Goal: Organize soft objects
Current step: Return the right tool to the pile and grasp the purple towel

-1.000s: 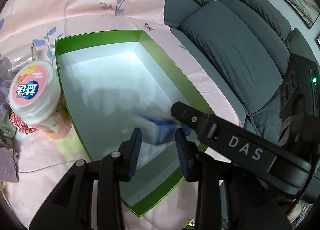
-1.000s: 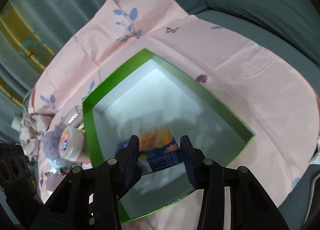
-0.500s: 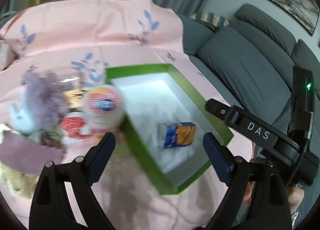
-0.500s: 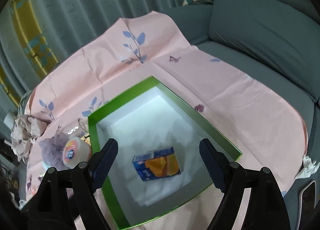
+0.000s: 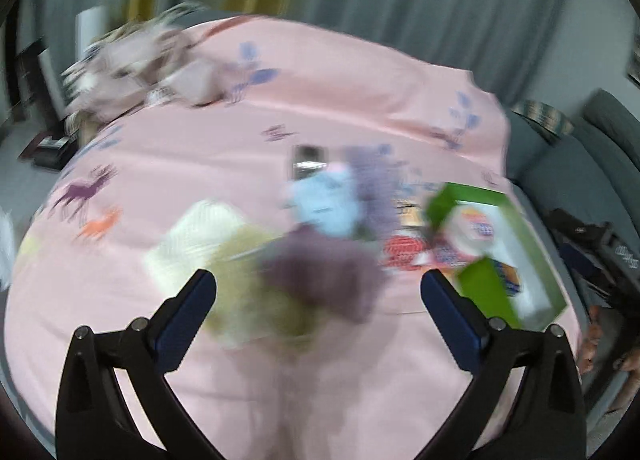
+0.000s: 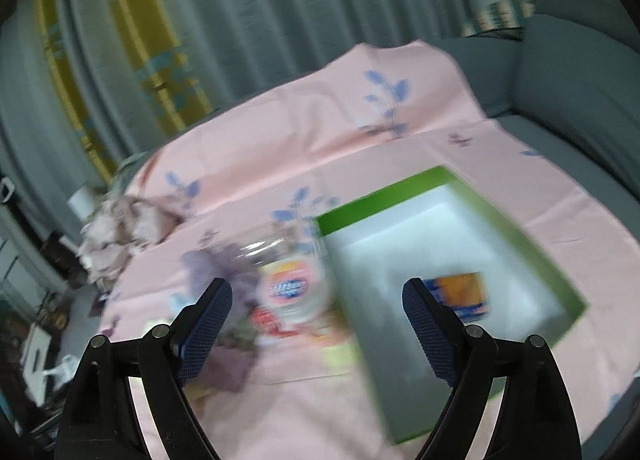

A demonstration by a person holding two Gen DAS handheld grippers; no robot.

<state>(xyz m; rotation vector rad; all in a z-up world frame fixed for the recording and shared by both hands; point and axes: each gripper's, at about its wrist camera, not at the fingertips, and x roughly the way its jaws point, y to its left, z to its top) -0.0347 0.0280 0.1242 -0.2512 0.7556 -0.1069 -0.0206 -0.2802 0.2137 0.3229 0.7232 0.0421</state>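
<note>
Opening wide, the left gripper [image 5: 318, 288] hangs over the pink cloth [image 5: 200, 148] with nothing between its jaws, and they are parting as we watch. Straight ahead of it lies the soft pile, badly blurred: a dark purple cloth [image 5: 324, 272], an olive cloth [image 5: 248, 300] just left of that, a cream knit piece [image 5: 196, 236] further left, and a pale blue plush [image 5: 328, 204] behind with a lilac fluffy thing [image 5: 376, 188] beside it. Off to the right sits the green box [image 5: 536, 256], a white tub [image 5: 476, 228] at its near corner.

Over to the right gripper [image 6: 316, 312]: its jaws are opening too, empty, pads clear of everything. Its view takes in the box [image 6: 520, 228], with its white floor, on the right; inside, toward the near right, lies a blue and orange packet [image 6: 460, 292]. The tub [image 6: 290, 288] stands just left of the box wall, a red-patterned item [image 6: 268, 320] at its foot. A bundle of pale fabric [image 6: 124, 228] sits well back at the cloth's left edge. Grey sofa [image 6: 580, 100] behind, curtains [image 6: 240, 20] beyond.
</note>
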